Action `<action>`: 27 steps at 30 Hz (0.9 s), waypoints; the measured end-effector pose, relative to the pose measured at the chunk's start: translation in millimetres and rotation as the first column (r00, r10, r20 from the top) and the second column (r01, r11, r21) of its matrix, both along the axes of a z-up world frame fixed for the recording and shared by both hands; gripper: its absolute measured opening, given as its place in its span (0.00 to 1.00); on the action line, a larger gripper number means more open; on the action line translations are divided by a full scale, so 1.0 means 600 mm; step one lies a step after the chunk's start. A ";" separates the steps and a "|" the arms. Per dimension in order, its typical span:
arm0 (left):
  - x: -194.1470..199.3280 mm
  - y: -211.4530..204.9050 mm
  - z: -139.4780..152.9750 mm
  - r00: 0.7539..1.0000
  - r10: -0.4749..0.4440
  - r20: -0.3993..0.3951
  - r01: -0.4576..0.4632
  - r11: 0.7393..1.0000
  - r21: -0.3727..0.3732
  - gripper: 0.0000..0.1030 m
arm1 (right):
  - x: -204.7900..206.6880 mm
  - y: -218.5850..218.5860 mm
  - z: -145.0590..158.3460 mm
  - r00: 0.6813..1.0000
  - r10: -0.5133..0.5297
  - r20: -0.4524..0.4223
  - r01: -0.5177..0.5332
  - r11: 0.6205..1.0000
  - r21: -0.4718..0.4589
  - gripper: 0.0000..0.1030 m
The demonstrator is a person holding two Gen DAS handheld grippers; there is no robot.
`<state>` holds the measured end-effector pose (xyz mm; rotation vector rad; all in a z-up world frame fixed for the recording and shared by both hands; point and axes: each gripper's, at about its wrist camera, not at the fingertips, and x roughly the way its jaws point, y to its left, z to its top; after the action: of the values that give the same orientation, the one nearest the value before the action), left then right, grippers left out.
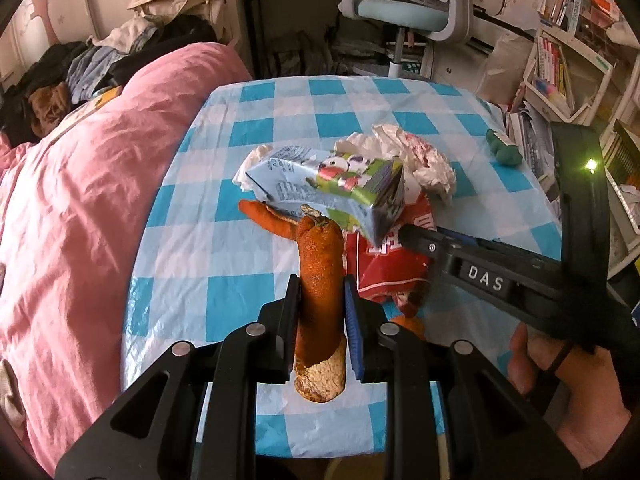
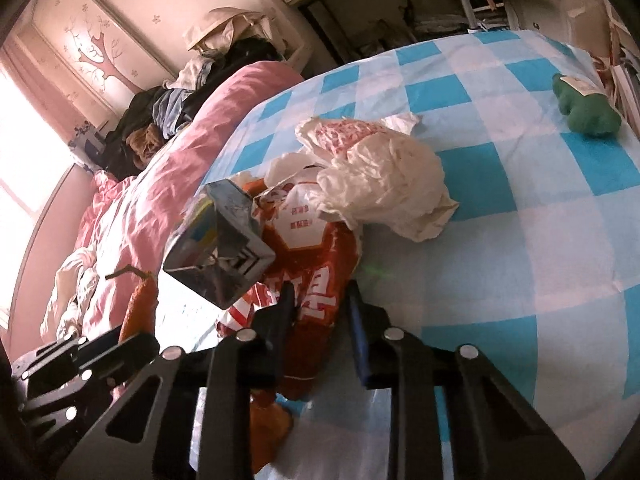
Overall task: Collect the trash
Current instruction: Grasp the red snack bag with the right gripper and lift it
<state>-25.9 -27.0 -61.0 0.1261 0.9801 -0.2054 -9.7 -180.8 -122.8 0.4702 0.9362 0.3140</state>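
Your left gripper (image 1: 322, 320) has its jaws clamped on the orange peel (image 1: 320, 276), long axis pointing away along them. Your right gripper's (image 2: 320, 320) jaws pinch the red wrapper (image 2: 316, 280) on the tabletop (image 2: 520, 240).

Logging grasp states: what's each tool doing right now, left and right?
Left tool: closed on the orange peel.
Right tool: closed on the red snack bag.

Around the one milk carton (image 1: 324, 188) on the checked tablecloth (image 1: 224, 264): two orange peel strips (image 1: 320, 280) (perhaps a third scrap), one red snack bag (image 1: 384, 268), two crumpled white wrappers (image 1: 404, 156), one green toy (image 1: 503, 150) well apart.
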 end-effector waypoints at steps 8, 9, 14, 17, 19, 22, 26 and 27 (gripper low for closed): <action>0.005 0.002 0.000 1.000 0.018 -0.001 -0.018 1.000 -0.004 0.20 | -0.017 0.008 0.028 0.998 0.025 0.059 -0.022 0.999 -0.050 0.17; 0.005 0.002 0.000 1.000 0.022 0.000 -0.022 1.000 -0.006 0.20 | -0.021 0.010 0.033 0.997 0.029 0.072 -0.024 0.998 -0.065 0.16; 0.003 0.003 0.005 1.000 0.029 0.008 -0.029 0.999 -0.019 0.20 | -0.040 0.006 0.064 0.989 0.027 0.145 -0.007 0.990 -0.139 0.15; -0.002 0.003 0.007 0.999 0.031 0.013 -0.030 0.999 -0.026 0.20 | -0.053 0.008 0.082 0.981 0.024 0.194 0.017 0.978 -0.208 0.14; -0.006 0.005 0.008 0.999 0.033 0.015 -0.033 0.999 -0.030 0.20 | -0.063 0.016 0.096 0.970 0.036 0.242 0.036 0.958 -0.286 0.14; -0.012 0.008 0.010 0.999 0.040 0.017 -0.040 0.999 -0.037 0.20 | -0.078 0.017 0.112 0.957 0.051 0.286 0.048 0.944 -0.327 0.14; -0.025 0.012 0.011 0.999 0.045 0.019 -0.044 0.998 -0.045 0.20 | -0.095 0.003 0.123 0.951 0.032 0.309 0.069 0.948 -0.311 0.14; -0.028 0.012 0.011 0.999 0.045 0.020 -0.044 0.998 -0.045 0.20 | -0.101 -0.001 0.126 0.949 0.026 0.315 0.075 0.950 -0.304 0.14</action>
<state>-42.9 -19.6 -54.6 0.0651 0.9558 -0.1843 -70.5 -181.5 -47.3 0.1317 0.6494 0.2036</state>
